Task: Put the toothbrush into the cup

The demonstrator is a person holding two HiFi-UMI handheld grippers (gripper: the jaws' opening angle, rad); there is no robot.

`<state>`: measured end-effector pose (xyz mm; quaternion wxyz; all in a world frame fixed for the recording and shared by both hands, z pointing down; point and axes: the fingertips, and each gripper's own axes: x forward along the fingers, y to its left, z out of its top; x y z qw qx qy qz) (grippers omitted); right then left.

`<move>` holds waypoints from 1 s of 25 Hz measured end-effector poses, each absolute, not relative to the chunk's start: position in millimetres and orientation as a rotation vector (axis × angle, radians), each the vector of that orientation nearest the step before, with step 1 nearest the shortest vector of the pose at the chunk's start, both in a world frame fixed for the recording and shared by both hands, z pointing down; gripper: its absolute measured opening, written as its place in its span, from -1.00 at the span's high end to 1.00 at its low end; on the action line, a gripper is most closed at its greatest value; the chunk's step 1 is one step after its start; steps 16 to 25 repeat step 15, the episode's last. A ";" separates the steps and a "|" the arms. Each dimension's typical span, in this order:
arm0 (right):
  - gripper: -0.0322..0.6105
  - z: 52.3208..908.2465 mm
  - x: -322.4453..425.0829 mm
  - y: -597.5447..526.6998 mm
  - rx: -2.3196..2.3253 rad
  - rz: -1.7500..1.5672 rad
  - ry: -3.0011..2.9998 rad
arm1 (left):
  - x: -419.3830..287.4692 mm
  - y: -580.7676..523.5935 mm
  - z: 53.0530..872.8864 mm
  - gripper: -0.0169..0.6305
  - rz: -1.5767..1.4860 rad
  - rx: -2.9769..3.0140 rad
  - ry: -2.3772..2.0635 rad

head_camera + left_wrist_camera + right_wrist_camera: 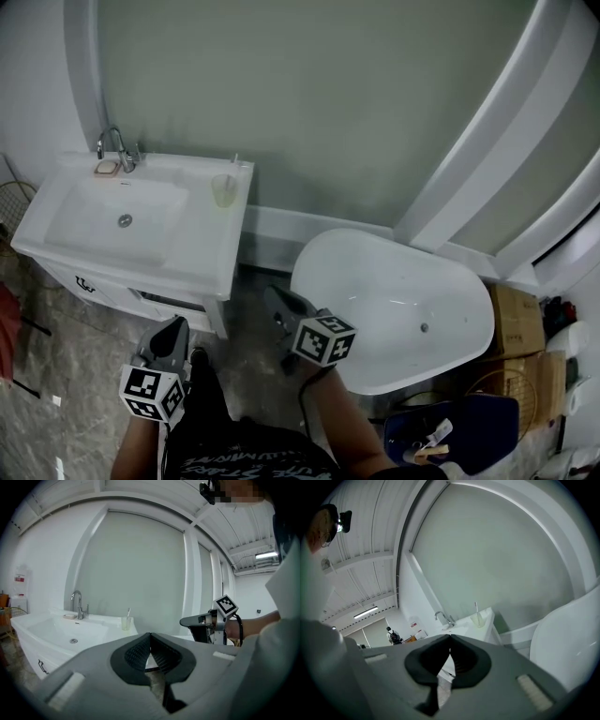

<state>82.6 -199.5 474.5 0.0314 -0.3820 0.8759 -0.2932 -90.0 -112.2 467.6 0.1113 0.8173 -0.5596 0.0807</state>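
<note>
A pale translucent cup (pixel 223 190) stands at the right rear corner of the white washbasin cabinet (pixel 202 258), with a toothbrush (pixel 234 161) upright inside it. The left gripper view shows the same cup (pixel 125 623) and toothbrush (pixel 128 612), as does the right gripper view, cup (pixel 477 619) and toothbrush (pixel 476 606). My left gripper (pixel 174 326) hangs over the floor in front of the cabinet, shut and empty (pixel 150 635). My right gripper (pixel 275 292) is between the cabinet and the bathtub, also shut and empty (pixel 450 637). Both are well short of the cup.
A white bathtub (pixel 394 309) fills the right side. A chrome tap (pixel 114 145) and a soap dish (pixel 106 168) sit at the basin's back left. Cardboard boxes (pixel 520 323) and a blue bin (pixel 469 422) stand at the far right. Marbled floor lies below.
</note>
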 end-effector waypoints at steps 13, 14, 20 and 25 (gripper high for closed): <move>0.89 486.1 73.8 -135.7 -1.145 -0.806 2.849 | -95.6 -43.3 473.2 0.92 0.231 2.321 -1.719; 0.89 485.0 70.5 -132.0 -1.148 -0.785 2.859 | -100.1 -37.7 473.9 0.92 0.225 2.308 -1.726; 0.89 483.8 66.9 -128.4 -1.149 -0.765 2.869 | -104.8 -32.1 474.7 0.92 0.218 2.294 -1.733; 0.89 483.8 66.9 -128.4 -1.149 -0.765 2.869 | -104.8 -32.1 474.7 0.92 0.218 2.294 -1.733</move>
